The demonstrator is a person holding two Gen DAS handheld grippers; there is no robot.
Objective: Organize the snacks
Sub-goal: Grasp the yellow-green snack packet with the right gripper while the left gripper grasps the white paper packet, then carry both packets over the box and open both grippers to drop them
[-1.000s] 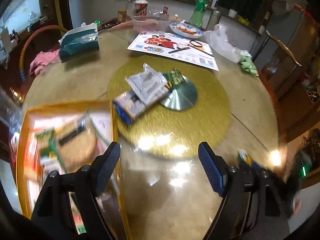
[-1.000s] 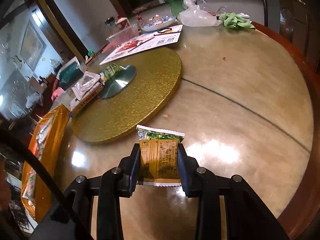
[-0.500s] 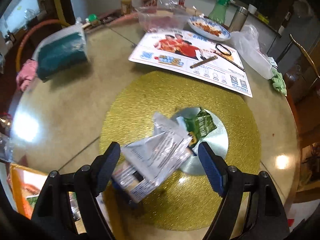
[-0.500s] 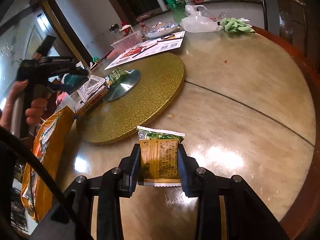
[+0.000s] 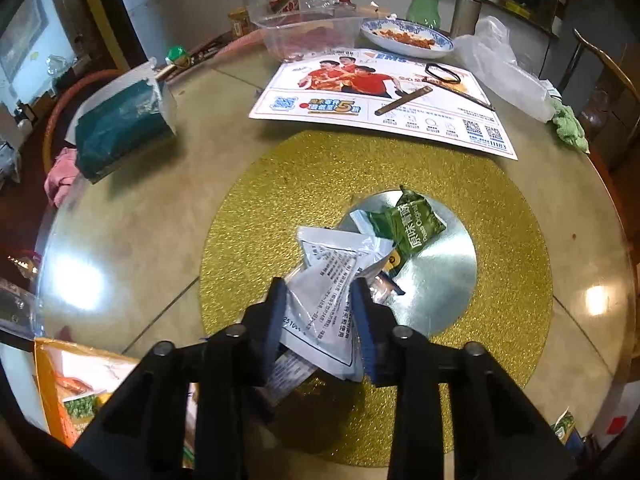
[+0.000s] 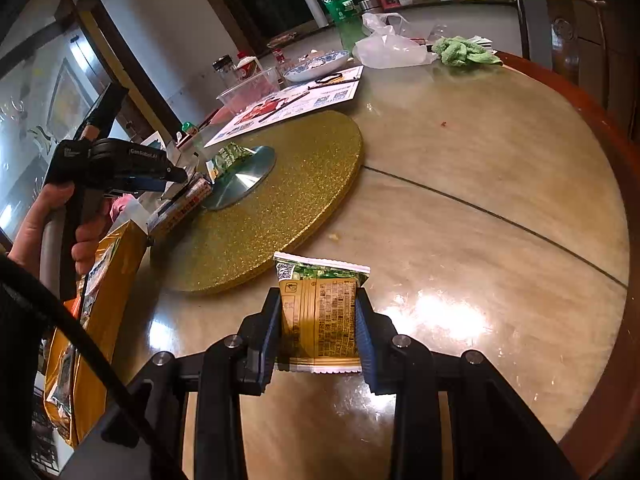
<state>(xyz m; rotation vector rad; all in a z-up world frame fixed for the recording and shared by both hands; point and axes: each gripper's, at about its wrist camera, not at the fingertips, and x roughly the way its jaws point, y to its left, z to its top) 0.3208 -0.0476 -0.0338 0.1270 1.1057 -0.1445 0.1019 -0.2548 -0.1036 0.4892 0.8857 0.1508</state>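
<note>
A round, glossy table [image 6: 480, 208] carried a gold glitter turntable [image 5: 280, 184] at its centre. There the left gripper [image 5: 318, 312], its jaws having just closed in, pinched a white snack packet [image 5: 328, 300], with a green packet [image 5: 412, 226] touching at one o'clock. At the turntable's five o'clock edge, the right gripper [image 6: 318, 326] clamped a yellow-and-green snack packet [image 6: 320, 312]; an orange bag [image 6: 108, 280] stood at eight o'clock.
</note>
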